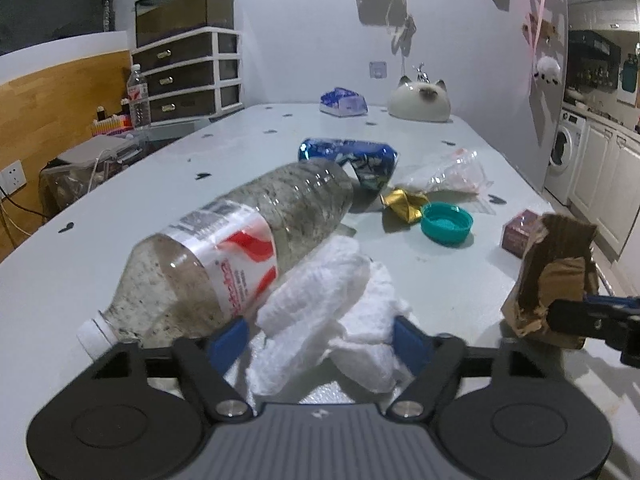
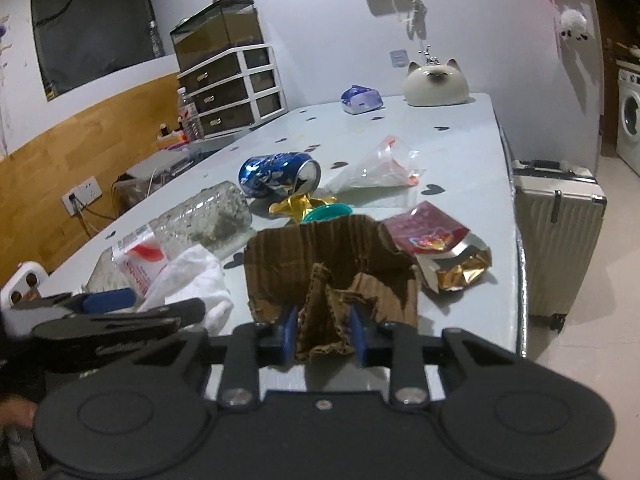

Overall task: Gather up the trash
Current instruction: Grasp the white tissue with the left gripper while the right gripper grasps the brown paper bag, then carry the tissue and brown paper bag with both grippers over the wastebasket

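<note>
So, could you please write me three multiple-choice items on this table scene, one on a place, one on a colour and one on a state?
1. Where does the crushed can lie?
A. Beyond the plastic bottle
B. On the suitcase
C. Inside a drawer

2. What colour is the loose bottle cap?
A. Red
B. Teal
C. White

3. What is between the right gripper pads?
A. Nothing
B. The can
C. Torn cardboard

Answers: 1 A, the can sits on the table behind the bottle's base. 2 B, it shows teal beside the gold wrapper. 3 C, the blue pads pinch the brown cardboard.
</note>
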Motion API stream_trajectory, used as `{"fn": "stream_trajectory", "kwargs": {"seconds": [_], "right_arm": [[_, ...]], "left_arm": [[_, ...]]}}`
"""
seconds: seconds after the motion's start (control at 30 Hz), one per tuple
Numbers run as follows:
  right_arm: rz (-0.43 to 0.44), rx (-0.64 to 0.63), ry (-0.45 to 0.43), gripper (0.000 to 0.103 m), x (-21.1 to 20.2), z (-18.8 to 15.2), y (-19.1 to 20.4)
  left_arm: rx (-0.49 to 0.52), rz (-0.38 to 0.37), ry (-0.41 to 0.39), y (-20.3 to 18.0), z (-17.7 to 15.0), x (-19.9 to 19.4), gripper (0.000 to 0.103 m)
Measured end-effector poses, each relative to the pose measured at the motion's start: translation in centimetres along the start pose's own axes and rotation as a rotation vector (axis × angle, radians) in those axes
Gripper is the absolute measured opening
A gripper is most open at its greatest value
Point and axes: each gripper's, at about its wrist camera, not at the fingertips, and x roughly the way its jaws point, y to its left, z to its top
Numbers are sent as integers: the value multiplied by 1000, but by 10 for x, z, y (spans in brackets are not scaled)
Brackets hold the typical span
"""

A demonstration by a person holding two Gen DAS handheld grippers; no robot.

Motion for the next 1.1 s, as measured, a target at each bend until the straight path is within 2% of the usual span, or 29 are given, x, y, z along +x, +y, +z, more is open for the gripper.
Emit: {"fn": "stream_trajectory", "kwargs": {"seconds": [0.03,0.17,0.2,0.33,0.6,1.1], "right_arm": [[-1,-1,1,27,0,-1,0],[9,11,6,26,-2,-2,0],[9,15,6,25,-2,-2,-1],[10,25,4,25,-9,-4,-3],[8,27,-3,21,-25,-8,-3],[48,12,-52,17,-70,-21,-2]], "left_arm": [[-5,-16,-4,0,0,-1,56],[-2,-48,-6,-5,-2,-5,27],[-2,-56,-5,-7,-2,-6,16],[2,-57,-11,-13,-6,-13,12],[-34,-59,-13,-14,-10,-34,12],[-20,-53,-96,-31,-18,-96,12]]}}
